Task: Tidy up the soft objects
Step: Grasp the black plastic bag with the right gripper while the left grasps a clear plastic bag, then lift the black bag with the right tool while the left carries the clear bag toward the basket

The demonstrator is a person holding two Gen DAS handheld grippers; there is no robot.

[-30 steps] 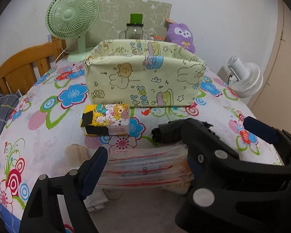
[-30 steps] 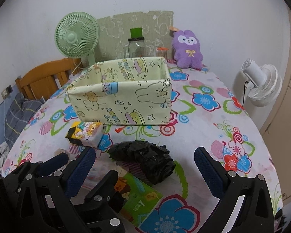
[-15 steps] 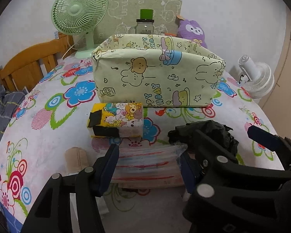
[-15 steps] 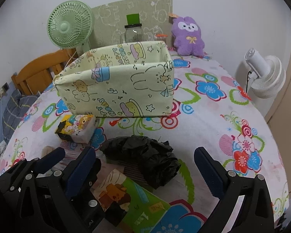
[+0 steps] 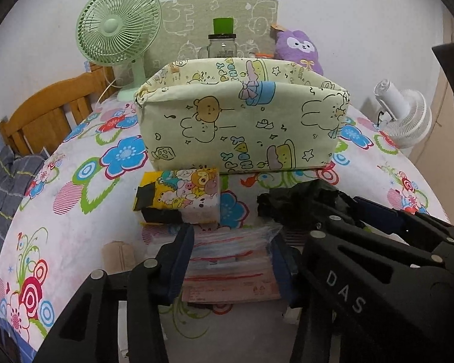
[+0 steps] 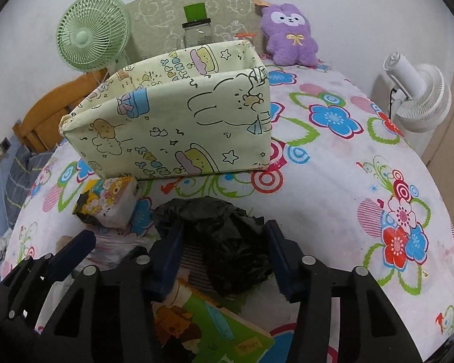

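Both cameras ride low over the near edge of the flowered table [image 5: 84,163], tilted down and facing the far wall. The left wrist view sits close behind its own fingers, square on to the long front of the cartoon fabric box [image 5: 242,127]. The right wrist view stands just to the right, seeing that box [image 6: 178,127] at an angle, its corner nearest. Both share the green fan [image 5: 118,27], the purple plush [image 6: 290,33] and the white fan [image 6: 417,93]
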